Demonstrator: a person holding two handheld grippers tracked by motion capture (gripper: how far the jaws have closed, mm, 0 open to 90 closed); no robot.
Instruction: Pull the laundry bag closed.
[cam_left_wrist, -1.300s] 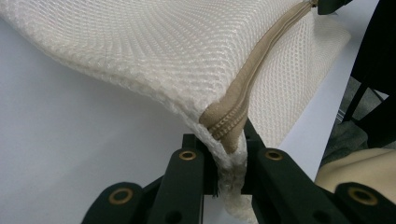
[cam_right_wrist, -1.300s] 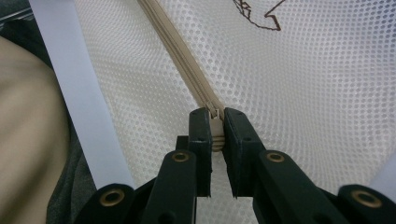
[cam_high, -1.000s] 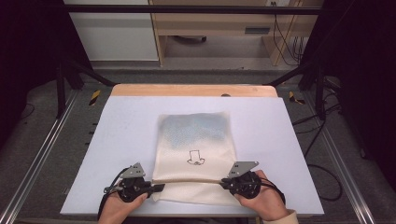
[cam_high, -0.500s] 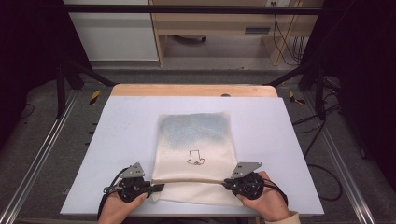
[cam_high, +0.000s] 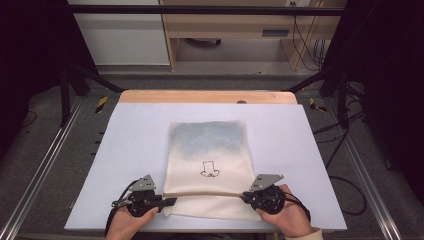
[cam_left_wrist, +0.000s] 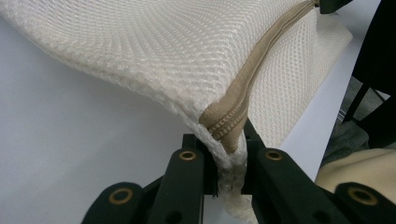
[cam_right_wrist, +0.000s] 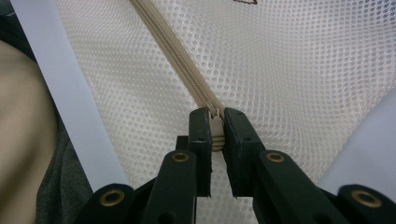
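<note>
Nothing has shifted since the earlier frame: your left hand-held gripper (cam_left_wrist: 229, 161) pinches the mesh bag (cam_high: 210, 150) corner, your right hand-held gripper (cam_right_wrist: 215, 133) pinches the zipper pull (cam_right_wrist: 215, 122), so a sharp tug can slip either grip or jam the zipper (cam_left_wrist: 252, 74).

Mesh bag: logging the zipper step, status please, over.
Left hand-held gripper shut on mesh bag corner at zipper end. Right hand-held gripper shut on zipper pull. Bag flat on table; nothing in the way.
</note>
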